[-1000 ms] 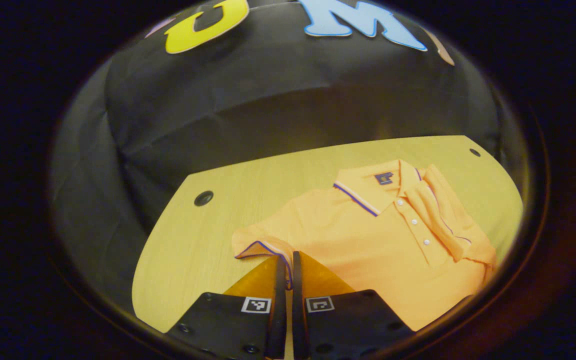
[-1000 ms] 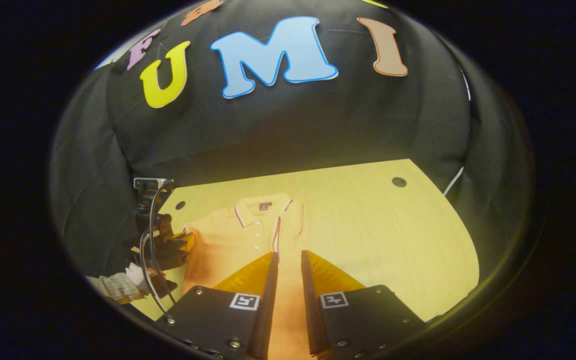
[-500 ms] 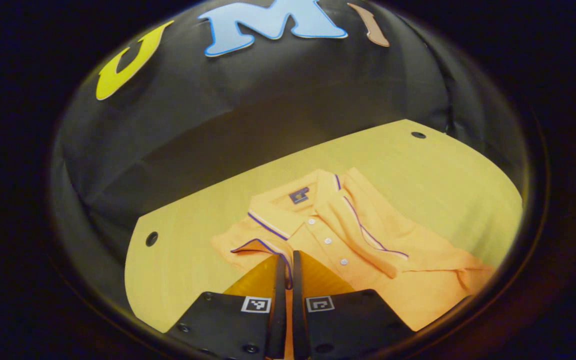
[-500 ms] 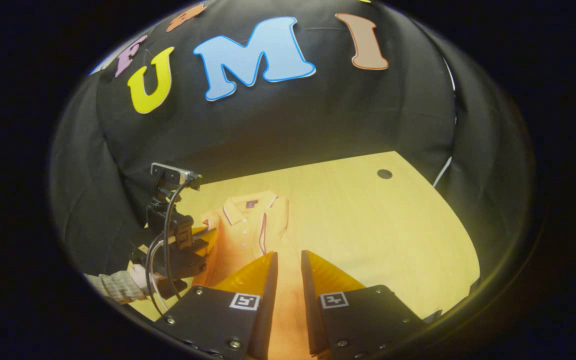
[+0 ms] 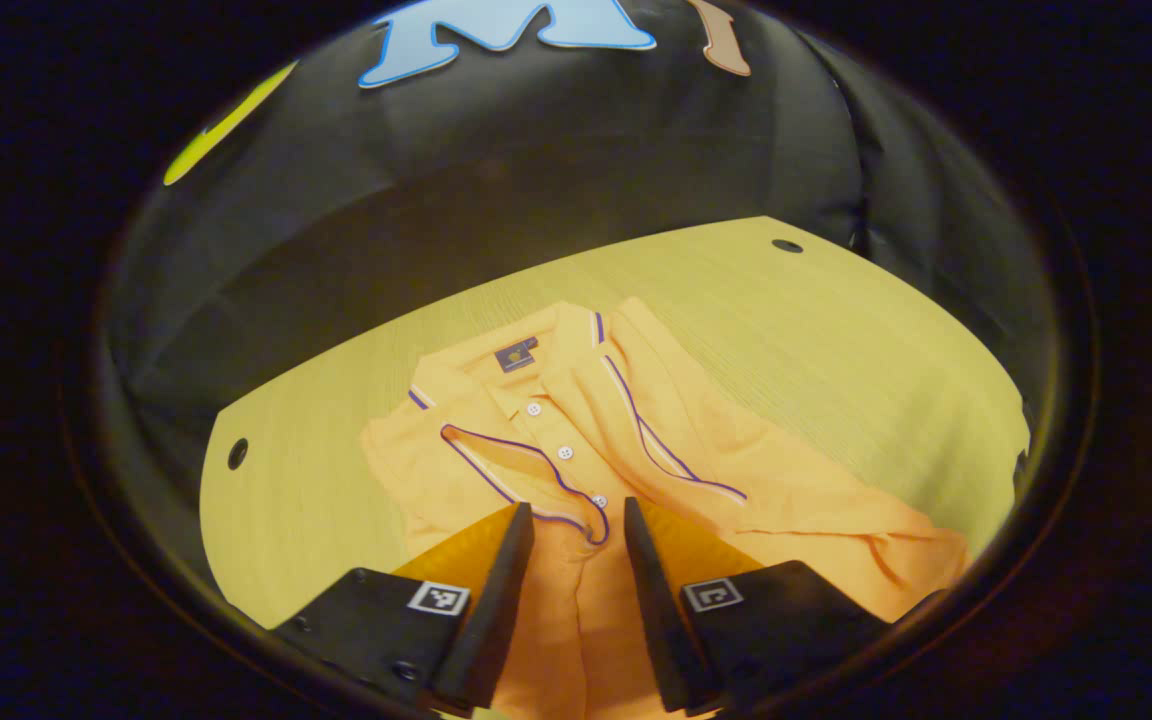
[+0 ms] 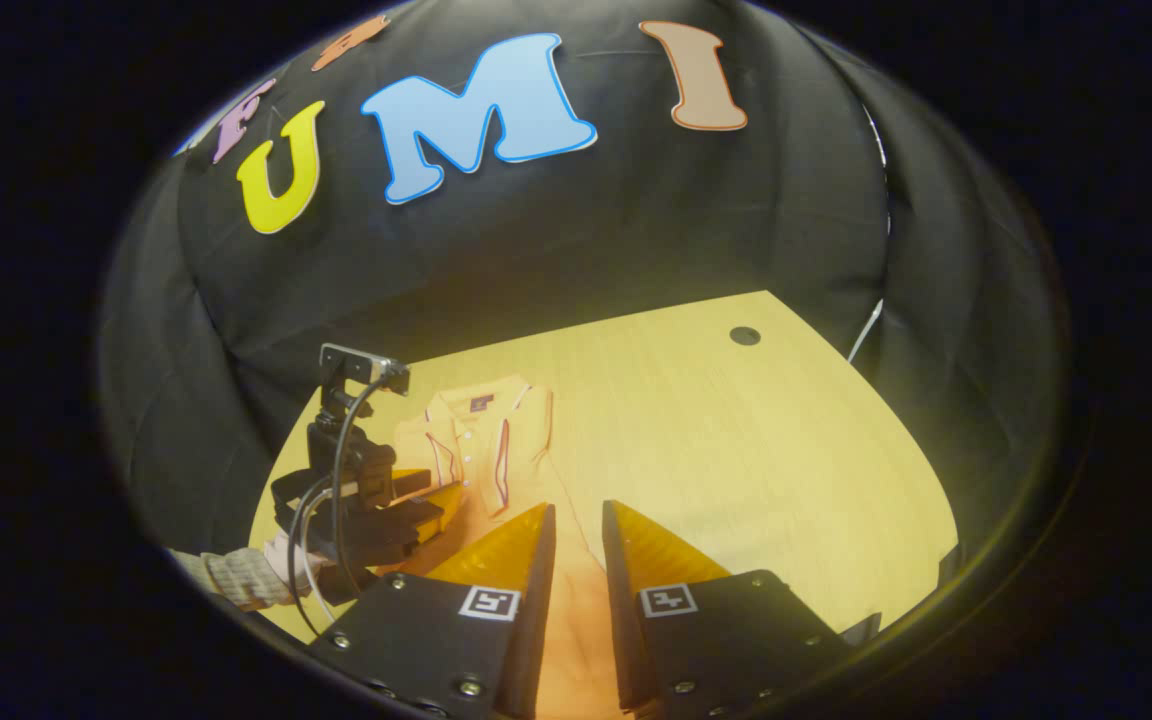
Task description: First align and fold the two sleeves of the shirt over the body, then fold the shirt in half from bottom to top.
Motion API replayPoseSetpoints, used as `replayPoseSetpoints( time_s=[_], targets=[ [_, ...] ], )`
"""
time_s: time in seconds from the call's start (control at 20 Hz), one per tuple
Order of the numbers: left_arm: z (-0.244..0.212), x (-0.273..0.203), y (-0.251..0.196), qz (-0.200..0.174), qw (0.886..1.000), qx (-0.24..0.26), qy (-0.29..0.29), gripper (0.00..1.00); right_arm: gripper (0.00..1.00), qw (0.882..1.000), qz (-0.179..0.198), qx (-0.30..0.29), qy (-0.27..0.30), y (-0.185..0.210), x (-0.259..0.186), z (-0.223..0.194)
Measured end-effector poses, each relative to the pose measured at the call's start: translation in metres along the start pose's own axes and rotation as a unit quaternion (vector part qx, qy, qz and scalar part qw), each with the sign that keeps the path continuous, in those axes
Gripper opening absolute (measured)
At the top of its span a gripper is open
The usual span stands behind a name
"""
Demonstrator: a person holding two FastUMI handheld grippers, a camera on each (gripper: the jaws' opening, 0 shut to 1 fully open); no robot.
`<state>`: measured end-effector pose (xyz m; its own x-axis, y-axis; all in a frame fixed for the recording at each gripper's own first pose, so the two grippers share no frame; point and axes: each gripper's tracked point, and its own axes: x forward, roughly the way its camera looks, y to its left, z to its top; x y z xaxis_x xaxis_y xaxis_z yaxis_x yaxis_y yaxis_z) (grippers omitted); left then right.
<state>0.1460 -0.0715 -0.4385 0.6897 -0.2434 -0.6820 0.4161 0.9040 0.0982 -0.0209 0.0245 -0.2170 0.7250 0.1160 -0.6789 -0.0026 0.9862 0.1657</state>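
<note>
Hovering released, the left tongs (image 5: 576,525) straddle the sleeve (image 5: 526,475) just laid over the shirt (image 5: 696,470) on the table (image 5: 836,320). Right tongs (image 6: 576,525), slightly parted, grip nothing. Sleeves look folded; next, pinch the hem nearest both tongs.

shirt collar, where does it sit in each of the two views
Left gripper view: the collar lies a little left of centre, beyond the open left gripper.
Right gripper view: the collar is small, left of centre, up and right of the left gripper.
Shared landmark: the dark round hole in the table, near its far right corner.
</note>
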Motion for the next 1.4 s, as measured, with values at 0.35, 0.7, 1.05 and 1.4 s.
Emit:
replayPoseSetpoints(
  time_s=[0.35,0.7,1.05,1.4],
  targets=[
    [0.007,-0.046,0.019,0.015,0.998,-0.059,-0.025,0.89,0.29,1.0,0.015,-0.008,0.002,0.008,0.001,-0.006],
    [-0.004,-0.129,0.031,0.03,0.99,-0.121,-0.06,0.88,0.29,0.999,0.034,-0.033,0.019,0.011,-0.006,-0.028],
    [-0.06,-0.2,0.021,0.042,0.987,-0.149,-0.037,0.81,0.29,0.992,0.057,-0.07,0.089,0.0,-0.015,-0.084],
    [-0.136,-0.232,-0.006,0.026,0.986,-0.16,0.03,0.82,0.37,0.975,0.07,-0.088,0.193,-0.009,-0.023,-0.159]
  ],
)
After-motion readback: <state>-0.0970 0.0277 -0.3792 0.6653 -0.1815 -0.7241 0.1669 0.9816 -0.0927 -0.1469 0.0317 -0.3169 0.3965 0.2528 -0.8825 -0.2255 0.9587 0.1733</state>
